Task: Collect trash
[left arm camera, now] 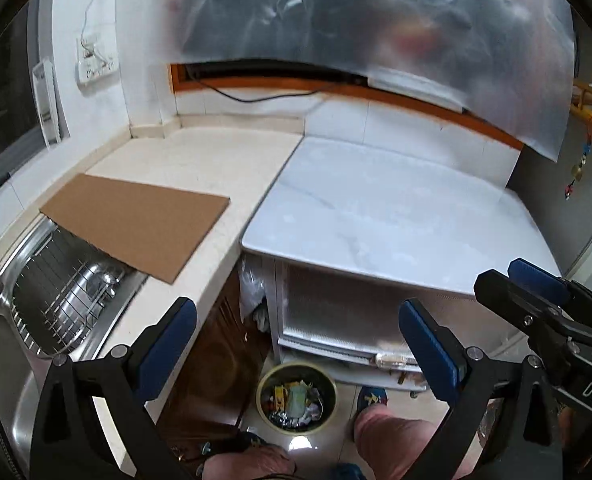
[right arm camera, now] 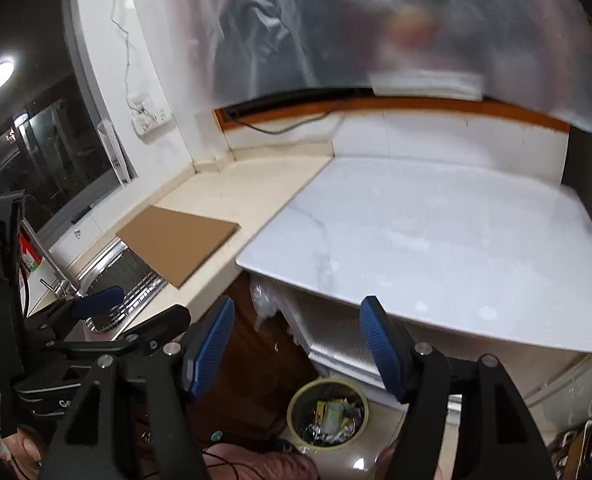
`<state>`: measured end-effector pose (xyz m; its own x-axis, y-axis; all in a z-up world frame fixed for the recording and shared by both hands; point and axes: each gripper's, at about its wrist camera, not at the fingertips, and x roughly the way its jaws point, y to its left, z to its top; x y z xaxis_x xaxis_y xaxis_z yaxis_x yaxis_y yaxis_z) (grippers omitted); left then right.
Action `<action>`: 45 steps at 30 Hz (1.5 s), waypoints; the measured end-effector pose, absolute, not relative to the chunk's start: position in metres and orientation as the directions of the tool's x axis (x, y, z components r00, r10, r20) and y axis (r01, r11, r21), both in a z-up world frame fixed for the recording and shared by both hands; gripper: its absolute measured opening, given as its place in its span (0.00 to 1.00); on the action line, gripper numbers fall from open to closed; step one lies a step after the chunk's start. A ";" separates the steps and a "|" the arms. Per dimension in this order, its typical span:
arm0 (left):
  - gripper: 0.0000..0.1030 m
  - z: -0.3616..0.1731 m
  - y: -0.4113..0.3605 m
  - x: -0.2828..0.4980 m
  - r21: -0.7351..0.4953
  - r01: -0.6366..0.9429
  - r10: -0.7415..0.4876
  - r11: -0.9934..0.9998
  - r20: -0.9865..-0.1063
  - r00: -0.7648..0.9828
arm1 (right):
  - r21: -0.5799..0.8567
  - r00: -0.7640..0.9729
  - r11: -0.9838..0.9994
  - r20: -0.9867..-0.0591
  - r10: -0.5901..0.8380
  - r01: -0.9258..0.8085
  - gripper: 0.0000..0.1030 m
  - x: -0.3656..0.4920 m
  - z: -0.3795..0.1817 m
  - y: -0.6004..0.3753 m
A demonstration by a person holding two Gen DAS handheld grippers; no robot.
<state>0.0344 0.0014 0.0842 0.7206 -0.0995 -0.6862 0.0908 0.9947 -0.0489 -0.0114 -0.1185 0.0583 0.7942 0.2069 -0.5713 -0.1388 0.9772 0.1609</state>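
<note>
A round bin (left arm camera: 296, 402) holding several crumpled wrappers stands on the floor below the counters; it also shows in the right wrist view (right arm camera: 328, 414). My left gripper (left arm camera: 298, 340) is open and empty, held high above the bin. My right gripper (right arm camera: 296, 344) is open and empty, also above the bin. The right gripper's fingers (left arm camera: 536, 280) show at the right edge of the left view; the left gripper's fingers (right arm camera: 99, 298) show at the left of the right view. I see no loose trash on the worktops.
A brown cardboard sheet (left arm camera: 135, 220) lies on the beige counter (left arm camera: 199, 160), overhanging a steel sink (left arm camera: 67, 292) with a rack. A white marble-look table top (left arm camera: 376, 208) stands to the right. A plastic sheet (left arm camera: 376, 20) hangs at the back. My legs (left arm camera: 392, 432) are below.
</note>
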 end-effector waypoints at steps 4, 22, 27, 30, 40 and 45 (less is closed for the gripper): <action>0.97 0.098 -0.002 0.031 -0.034 0.079 -0.081 0.996 -0.671 0.737 | 0.149 0.810 0.979 -0.551 0.201 -0.142 0.64 -0.015 0.069 -0.120; 0.97 0.107 -0.003 0.029 -0.007 0.053 -0.044 0.999 -0.660 0.750 | 0.134 0.824 0.981 -0.533 0.191 -0.141 0.64 -0.015 0.077 -0.121; 0.97 0.106 -0.002 0.030 -0.011 0.052 -0.046 0.999 -0.662 0.748 | 0.127 0.822 0.982 -0.538 0.186 -0.139 0.64 -0.013 0.078 -0.121; 0.97 0.105 -0.001 0.030 -0.013 0.052 -0.048 0.999 -0.663 0.747 | 0.124 0.823 0.983 -0.537 0.184 -0.139 0.64 -0.013 0.077 -0.121; 0.97 0.104 0.002 0.031 -0.010 0.053 -0.046 0.999 -0.666 0.745 | 0.115 0.825 0.984 -0.536 0.179 -0.138 0.64 -0.011 0.076 -0.122; 0.97 0.102 0.002 0.031 -0.004 0.047 -0.038 0.999 -0.668 0.743 | 0.112 0.825 0.984 -0.537 0.175 -0.137 0.64 -0.010 0.075 -0.123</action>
<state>0.0313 0.0019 0.1016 0.7432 -0.0379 -0.6679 0.0473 0.9989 -0.0040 -0.0100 -0.1226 0.0751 0.8252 0.1754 -0.5369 -0.1367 0.9843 0.1116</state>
